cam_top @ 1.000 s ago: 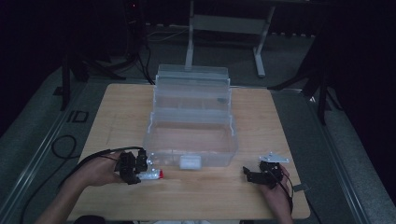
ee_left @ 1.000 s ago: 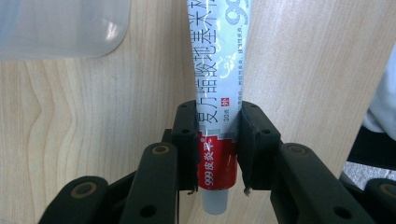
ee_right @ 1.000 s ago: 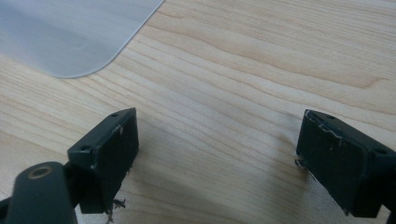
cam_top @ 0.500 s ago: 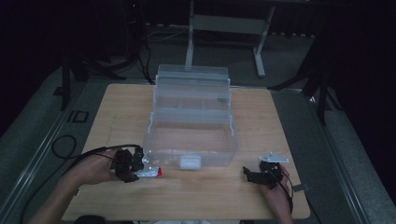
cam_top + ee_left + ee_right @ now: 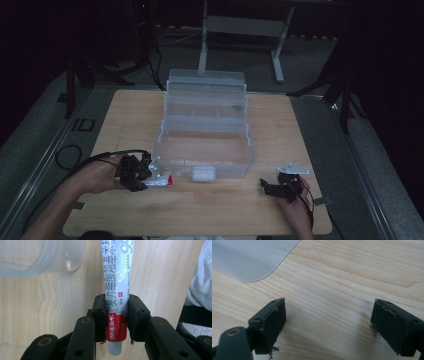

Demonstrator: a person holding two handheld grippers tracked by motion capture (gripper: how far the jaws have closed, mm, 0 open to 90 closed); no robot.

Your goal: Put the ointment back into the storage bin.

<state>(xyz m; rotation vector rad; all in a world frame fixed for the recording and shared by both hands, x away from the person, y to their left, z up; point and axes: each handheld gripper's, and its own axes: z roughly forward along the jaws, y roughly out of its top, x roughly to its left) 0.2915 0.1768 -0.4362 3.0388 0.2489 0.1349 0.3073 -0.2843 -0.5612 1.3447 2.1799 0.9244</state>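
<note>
Because I want it carried lengthwise, my left gripper (image 5: 117, 322) pinches the silver ointment tube with red band (image 5: 117, 290) near its cap, just beside the clear plastic storage box (image 5: 205, 145)'s near-left corner. My right gripper (image 5: 328, 325) waits agape off the box's near-right corner.

On the silver and red tube (image 5: 117, 293) clamped between the left gripper's (image 5: 116, 315) jaws, Chinese letters are printed. "999" is seen far from the jaws, "30" between them, and "999" again on the red band near the cap.
</note>
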